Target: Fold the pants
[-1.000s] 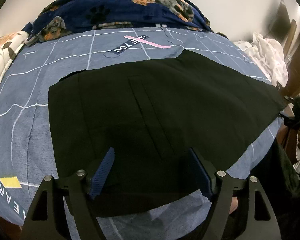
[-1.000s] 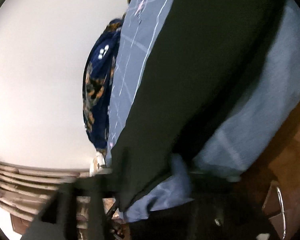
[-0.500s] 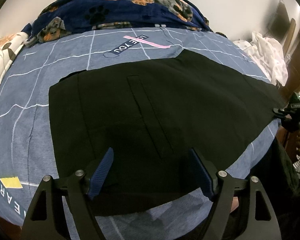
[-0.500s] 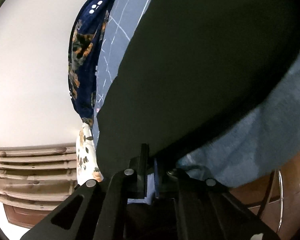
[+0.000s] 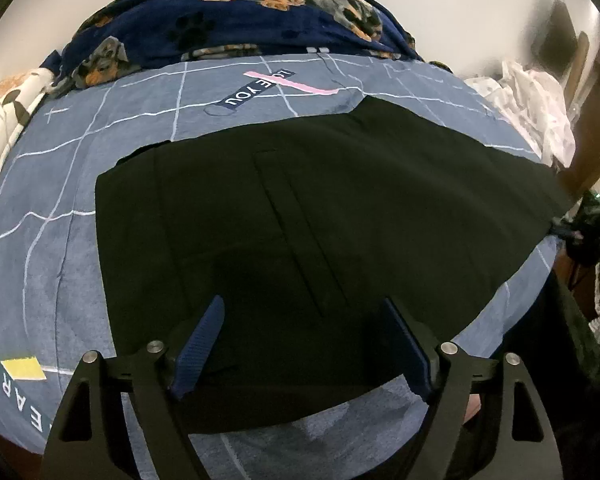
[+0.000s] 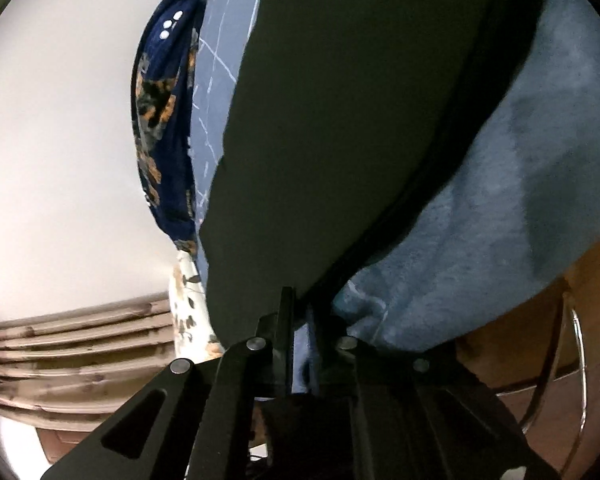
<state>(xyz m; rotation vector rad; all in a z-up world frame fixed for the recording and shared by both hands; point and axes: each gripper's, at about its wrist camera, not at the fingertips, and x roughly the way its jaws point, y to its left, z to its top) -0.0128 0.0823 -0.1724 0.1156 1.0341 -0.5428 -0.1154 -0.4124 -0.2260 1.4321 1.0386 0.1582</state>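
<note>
The black pants [image 5: 320,216] lie flat across the blue bed cover [image 5: 52,248], legs running to the right. My left gripper [image 5: 300,344] is open and empty, its blue fingers [image 5: 198,346] hovering over the near edge of the pants. My right gripper [image 6: 300,320] is shut on the end of the pants [image 6: 340,120] at the bed's right edge. It also shows in the left wrist view [image 5: 580,232], at the far right end of the pants.
A dark blue dog-print blanket [image 5: 236,12] is piled at the back of the bed. A white patterned pillow [image 5: 4,108] lies at the left. White clothes [image 5: 536,108] lie at the right. A wooden floor [image 6: 540,340] and curtain [image 6: 72,344] lie beyond the bed.
My right gripper has closed on the end of the pants at the bed's right edge. The left gripper has stayed open over the near edge.
</note>
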